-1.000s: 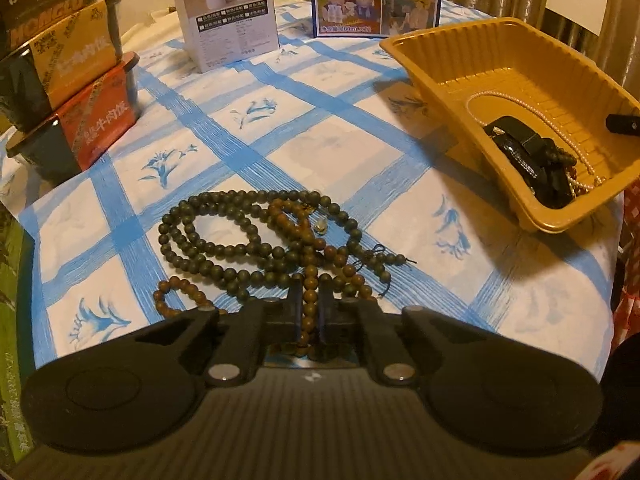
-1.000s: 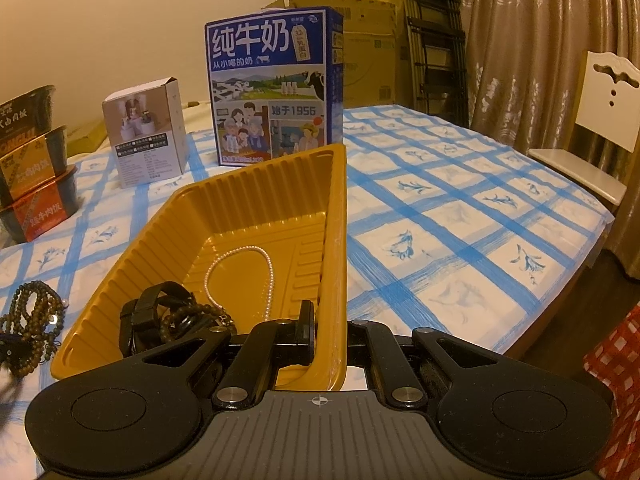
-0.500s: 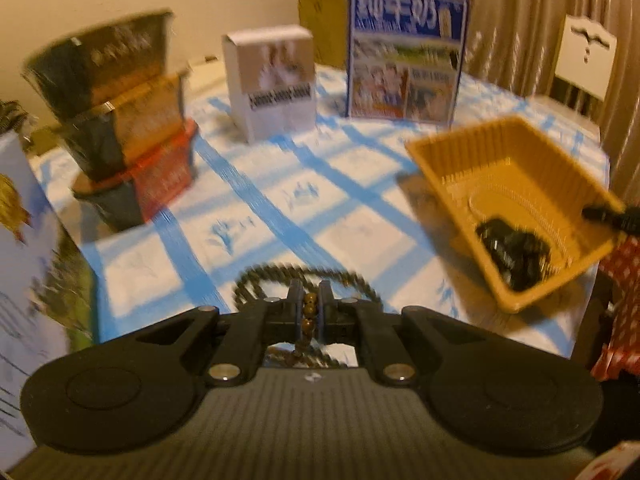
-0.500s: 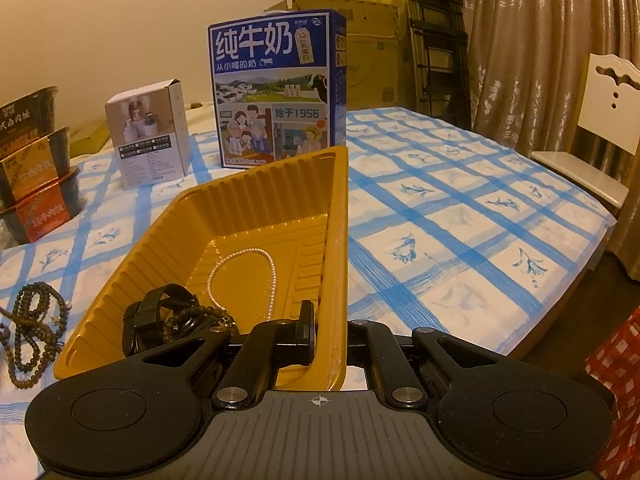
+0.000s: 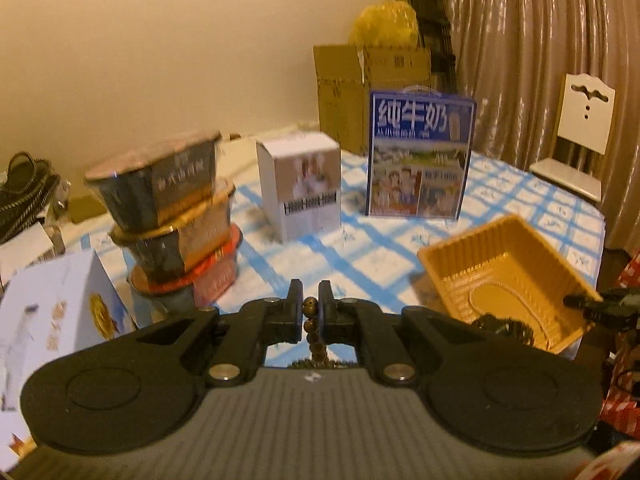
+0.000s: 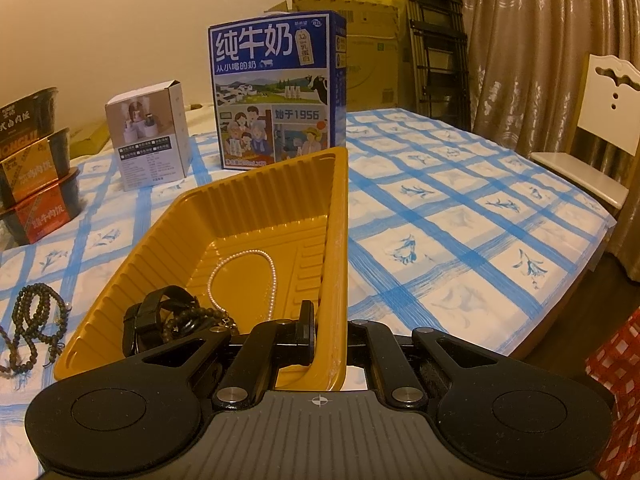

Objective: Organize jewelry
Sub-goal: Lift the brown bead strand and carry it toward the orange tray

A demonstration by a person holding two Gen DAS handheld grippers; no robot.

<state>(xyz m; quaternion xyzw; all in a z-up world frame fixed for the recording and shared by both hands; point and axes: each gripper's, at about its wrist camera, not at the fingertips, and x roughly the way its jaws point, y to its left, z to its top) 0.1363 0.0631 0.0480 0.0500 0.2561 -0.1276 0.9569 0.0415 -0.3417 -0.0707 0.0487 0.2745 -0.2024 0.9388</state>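
My left gripper (image 5: 310,310) is shut on a strand of brown wooden beads (image 5: 313,332) that hangs down between its fingers, lifted above the table. The rest of the beads (image 6: 34,322) trails on the cloth at the far left of the right wrist view. My right gripper (image 6: 329,326) is shut on the near wall of the yellow plastic tray (image 6: 256,200). The tray also shows at the right of the left wrist view (image 5: 520,256). In it lie a white pearl necklace (image 6: 272,276), a black band (image 6: 154,316) and a dark bead bracelet (image 6: 192,318).
A blue milk carton (image 6: 276,92) and a white box (image 6: 150,136) stand behind the tray. Stacked food bowls (image 5: 172,220) stand at the left. A white box (image 5: 48,320) is at the near left. A white chair (image 6: 604,128) is beside the table's right edge.
My left gripper has risen and tilted up with the brown beads, lifting them off the cloth. My right gripper has stayed on the tray wall.
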